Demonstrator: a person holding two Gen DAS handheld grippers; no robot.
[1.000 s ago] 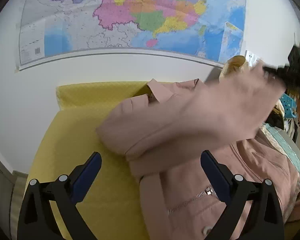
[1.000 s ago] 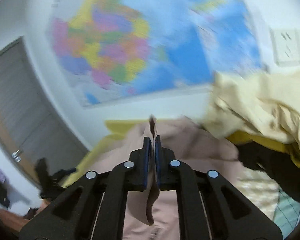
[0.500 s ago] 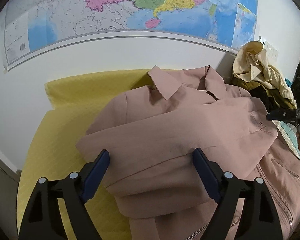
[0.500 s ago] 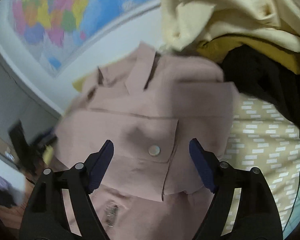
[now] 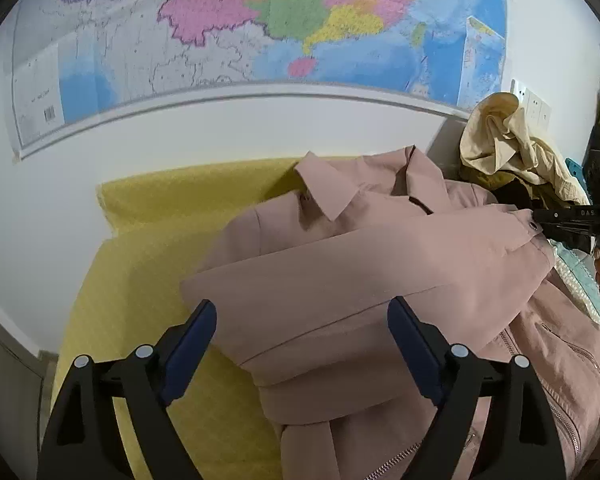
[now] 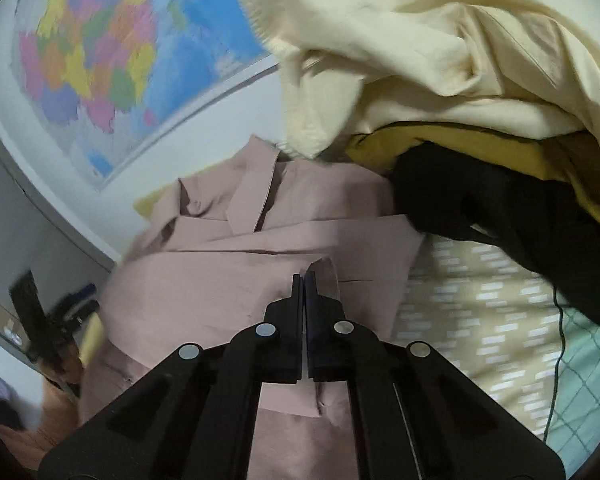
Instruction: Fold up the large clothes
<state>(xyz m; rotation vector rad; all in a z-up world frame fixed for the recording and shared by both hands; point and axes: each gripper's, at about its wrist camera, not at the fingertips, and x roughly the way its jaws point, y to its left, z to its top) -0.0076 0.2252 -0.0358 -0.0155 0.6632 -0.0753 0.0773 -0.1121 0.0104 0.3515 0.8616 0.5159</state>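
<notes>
Left wrist view: pink jacket (image 5: 372, 280) spread over the yellow blanket (image 5: 148, 264), collar toward the far edge by the wall, one sleeve folded across the chest. Left gripper (image 5: 302, 336) hovering wide apart over the sleeve's lower edge, pads clear of the cloth, nothing pinched. Right gripper (image 5: 540, 216) poking in from the right side, tips at the sleeve cuff. Right wrist view: blue pads (image 6: 298, 292) pressed together, clamped on a little fold of pink fabric at the cuff. Heap of other clothes (image 6: 460, 92), cream over mustard over black, piled just beside the jacket's collar end, resting on a patterned bedspread (image 6: 480, 320). Big colourful wall map (image 5: 260, 24) up behind everything.
</notes>
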